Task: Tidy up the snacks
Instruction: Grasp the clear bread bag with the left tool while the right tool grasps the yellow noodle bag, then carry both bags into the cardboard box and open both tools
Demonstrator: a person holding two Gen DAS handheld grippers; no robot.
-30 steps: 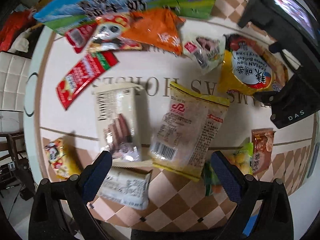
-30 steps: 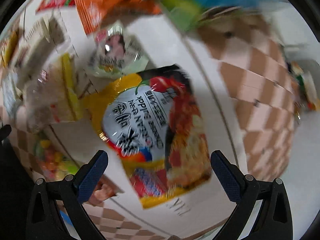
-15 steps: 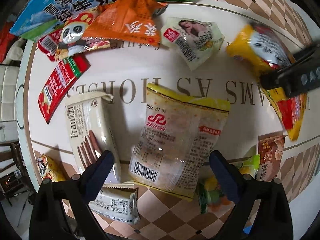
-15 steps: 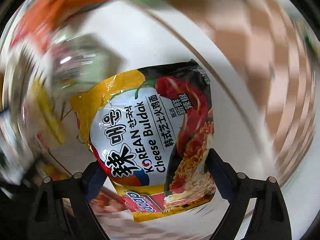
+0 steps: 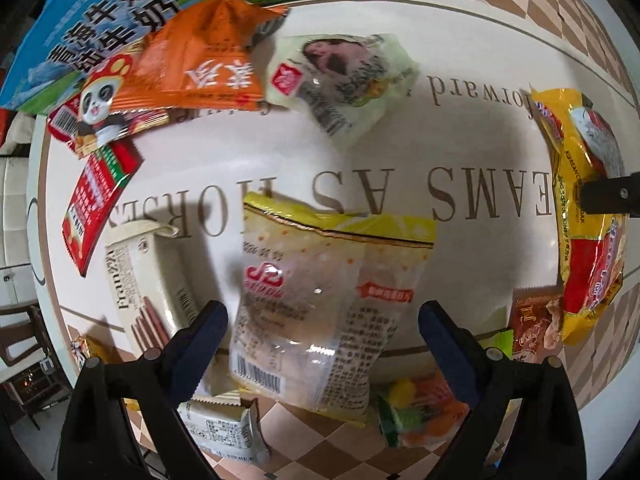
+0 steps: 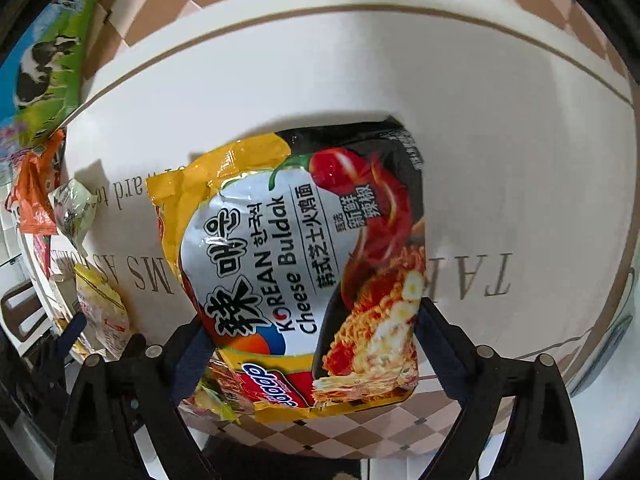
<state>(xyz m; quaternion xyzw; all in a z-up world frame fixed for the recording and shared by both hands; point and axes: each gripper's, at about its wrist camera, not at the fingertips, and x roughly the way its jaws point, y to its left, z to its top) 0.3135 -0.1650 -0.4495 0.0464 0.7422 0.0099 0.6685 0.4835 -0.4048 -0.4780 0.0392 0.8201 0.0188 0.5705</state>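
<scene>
My left gripper (image 5: 322,320) is open, its jaws straddling a clear yellow-edged snack bag (image 5: 320,312) that lies on the table. A cream Franzzi biscuit pack (image 5: 148,284) lies just left of it. My right gripper (image 6: 310,332) is open around the lower part of a yellow Korean Buldak cheese noodle packet (image 6: 296,268), its pads beside the packet's two edges; I cannot tell if they touch. The same packet shows at the right of the left wrist view (image 5: 588,232), with part of the right gripper on it.
On the white table (image 5: 400,152) lie an orange bag (image 5: 208,60), a pale green packet (image 5: 344,76), a panda snack (image 5: 100,108), a red packet (image 5: 96,196), a brown packet (image 5: 534,328) and a candy bag (image 5: 416,412). A blue-green milk carton box (image 5: 120,12) stands at the back.
Both grippers have come closer to their packets. The right view has swung so the noodle packet sits between its jaws. The left gripper has advanced over the clear yellow-edged bag.
</scene>
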